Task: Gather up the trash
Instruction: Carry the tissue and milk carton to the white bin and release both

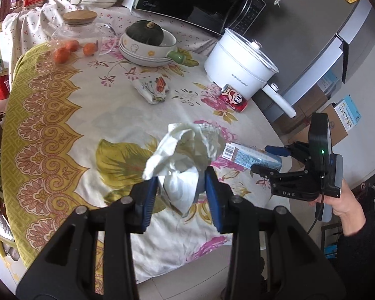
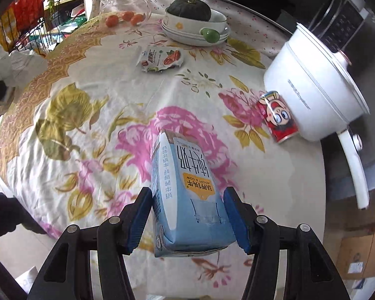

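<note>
My left gripper (image 1: 181,187) is shut on a crumpled white paper wad (image 1: 185,155) and holds it above the flowered tablecloth (image 1: 87,125). My right gripper (image 2: 187,207) is shut on a light blue milk carton (image 2: 185,197), held over the table's near edge; the carton (image 1: 250,156) and right gripper (image 1: 272,160) also show in the left wrist view. The paper wad (image 2: 15,65) shows at the far left of the right wrist view. A snack wrapper (image 1: 152,87) (image 2: 161,58) lies mid-table. A red cartoon can (image 1: 233,98) (image 2: 278,116) lies on its side against the white pot.
A white electric pot (image 1: 240,65) (image 2: 315,92) stands at the right. Stacked bowls with a green squash (image 1: 147,42) (image 2: 195,22), a glass jar (image 1: 80,27) and tangerines (image 1: 62,52) sit at the back. A microwave (image 1: 200,2) stands behind. Cardboard boxes (image 1: 337,122) lie on the floor at right.
</note>
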{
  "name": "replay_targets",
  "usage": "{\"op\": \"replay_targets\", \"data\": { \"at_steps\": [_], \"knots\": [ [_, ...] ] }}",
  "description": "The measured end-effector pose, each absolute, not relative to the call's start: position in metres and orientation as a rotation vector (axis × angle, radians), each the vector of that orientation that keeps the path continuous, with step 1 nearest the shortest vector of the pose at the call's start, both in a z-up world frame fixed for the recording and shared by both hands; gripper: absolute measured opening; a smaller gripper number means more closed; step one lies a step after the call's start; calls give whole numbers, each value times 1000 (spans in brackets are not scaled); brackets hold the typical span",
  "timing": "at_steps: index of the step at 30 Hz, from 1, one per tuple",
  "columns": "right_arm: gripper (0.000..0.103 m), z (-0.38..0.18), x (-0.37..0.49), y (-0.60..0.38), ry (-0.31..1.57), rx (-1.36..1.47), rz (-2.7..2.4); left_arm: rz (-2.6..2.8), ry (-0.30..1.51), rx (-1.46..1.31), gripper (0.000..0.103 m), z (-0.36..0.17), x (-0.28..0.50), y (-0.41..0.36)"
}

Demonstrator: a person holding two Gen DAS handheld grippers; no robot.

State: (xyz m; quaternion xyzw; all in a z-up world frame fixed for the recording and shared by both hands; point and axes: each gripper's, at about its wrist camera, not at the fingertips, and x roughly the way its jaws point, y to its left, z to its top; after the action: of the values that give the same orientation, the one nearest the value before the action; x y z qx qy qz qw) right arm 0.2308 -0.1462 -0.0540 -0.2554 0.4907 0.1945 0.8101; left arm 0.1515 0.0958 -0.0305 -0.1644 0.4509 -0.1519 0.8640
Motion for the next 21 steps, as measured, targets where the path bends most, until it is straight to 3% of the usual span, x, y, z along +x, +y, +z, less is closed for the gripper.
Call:
{"op": "replay_targets", "data": {
  "at_steps": [12,14,21],
  "knots": [
    [60,-28,146,-243,1027,-374,241,-445,984,-227,39,-33,137,20],
    [55,-26,135,-257,1025,-345,218,-462,985,-204,39,-32,135,8],
    [54,-47,115,-301,1093,-287,100,-546,1007,-125,39,-41,128,-46]
  ]
}}
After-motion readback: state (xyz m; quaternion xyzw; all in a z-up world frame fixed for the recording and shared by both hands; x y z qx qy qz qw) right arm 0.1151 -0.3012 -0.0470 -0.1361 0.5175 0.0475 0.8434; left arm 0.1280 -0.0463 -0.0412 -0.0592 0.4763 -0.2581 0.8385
